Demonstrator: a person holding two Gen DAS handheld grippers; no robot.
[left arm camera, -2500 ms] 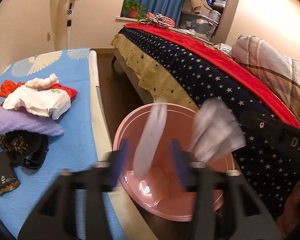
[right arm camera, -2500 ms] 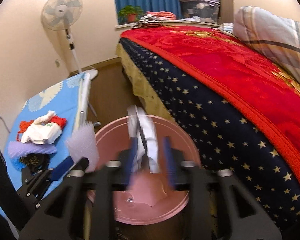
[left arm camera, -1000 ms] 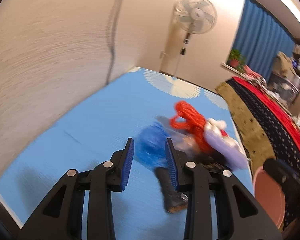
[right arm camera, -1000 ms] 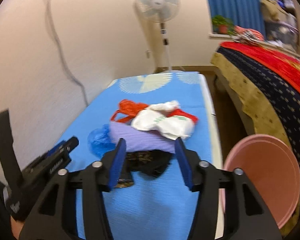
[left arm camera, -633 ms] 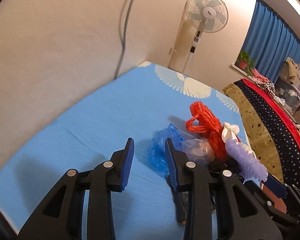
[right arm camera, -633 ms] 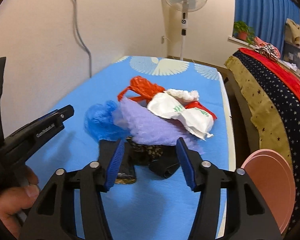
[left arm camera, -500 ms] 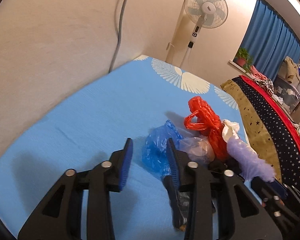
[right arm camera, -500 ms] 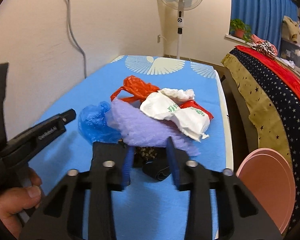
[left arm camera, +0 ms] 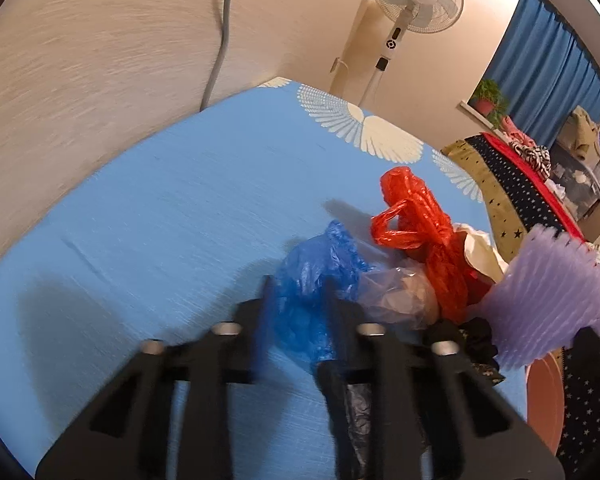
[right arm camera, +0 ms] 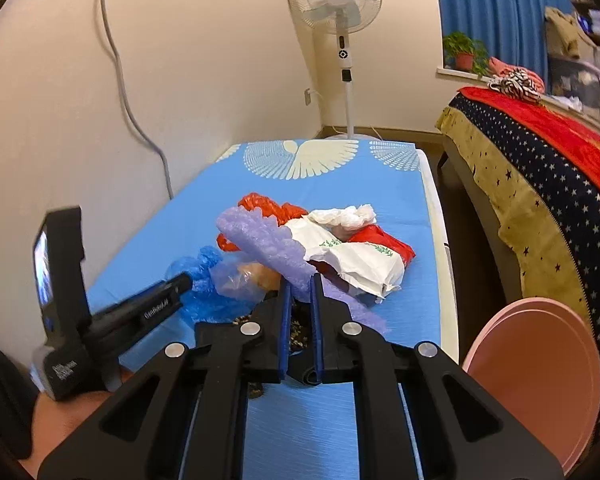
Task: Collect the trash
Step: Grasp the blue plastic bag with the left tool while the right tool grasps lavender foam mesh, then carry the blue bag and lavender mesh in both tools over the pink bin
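A trash pile lies on a blue mat (left arm camera: 160, 220). It holds a blue plastic bag (left arm camera: 312, 280), a red bag (left arm camera: 416, 216), a clear bag (left arm camera: 396, 300), a white bag (right arm camera: 356, 256) and a dark wrapper (left arm camera: 356, 412). My left gripper (left arm camera: 295, 284) is blurred and its jaws are closing, with the blue bag filling the gap between them. The jaws of my right gripper (right arm camera: 300, 280) are closing on a purple foam sheet (right arm camera: 264, 240), pinched at its lower edge. That sheet (left arm camera: 548, 300) stands lifted off the pile. A pink bin (right arm camera: 540, 380) sits low at the right.
A standing fan (right arm camera: 336, 0) is behind the mat's far end. A bed with a starred blanket (right arm camera: 540, 168) runs along the right, with a narrow floor gap between. A cable (right arm camera: 140, 120) hangs down the left wall. A person's hand (right arm camera: 60, 420) holds the left gripper.
Both pairs of jaws have narrowed. The left gripper moved forward and down onto the blue bag. The right one closed on the purple foam, whose edge now stands raised.
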